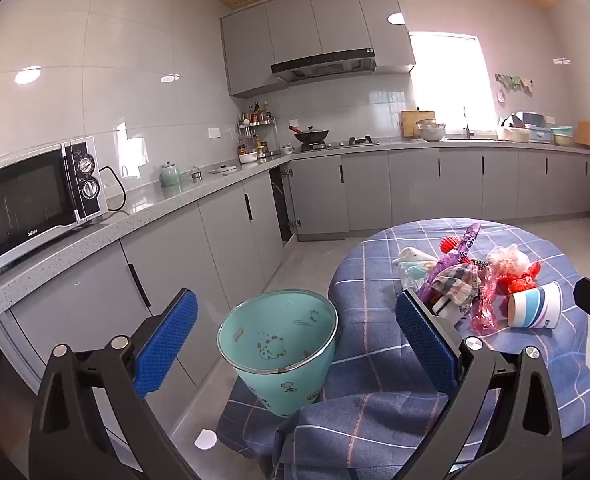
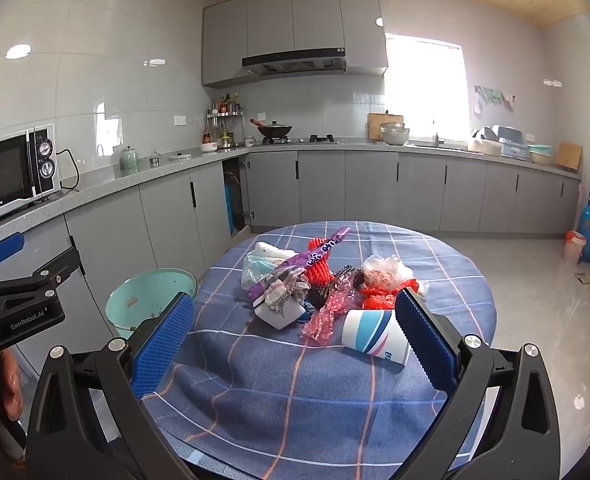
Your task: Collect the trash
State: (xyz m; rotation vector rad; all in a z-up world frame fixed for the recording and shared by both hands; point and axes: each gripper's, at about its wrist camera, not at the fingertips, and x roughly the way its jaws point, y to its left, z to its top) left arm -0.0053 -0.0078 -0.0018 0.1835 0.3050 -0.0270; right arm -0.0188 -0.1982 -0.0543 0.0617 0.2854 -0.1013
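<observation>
Both grippers poised and empty over a littered kitchen table, the bin waiting off its left edge.

Your left gripper (image 1: 295, 332) and right gripper (image 2: 295, 332) both stand with jaws wide apart, nothing between the blue pads. The trash sits heaped mid-table on the blue checked tablecloth (image 2: 295, 400): a paper cup (image 2: 375, 336) on its side nearest you, pink film (image 2: 327, 312), a purple wrapper (image 2: 295, 260), red foam netting (image 2: 319, 264) and a clear plastic bag (image 2: 383, 272) tangled behind. The teal wastebasket (image 1: 279, 344) stands on the floor just beside the table's left edge. The risks, as they look from here: the cup rolls away if you pinch it off-centre; a pull on the film drags its neighbours off the table; a pad snags the loose cloth; a careless swing by your left tool tips the bin.
</observation>
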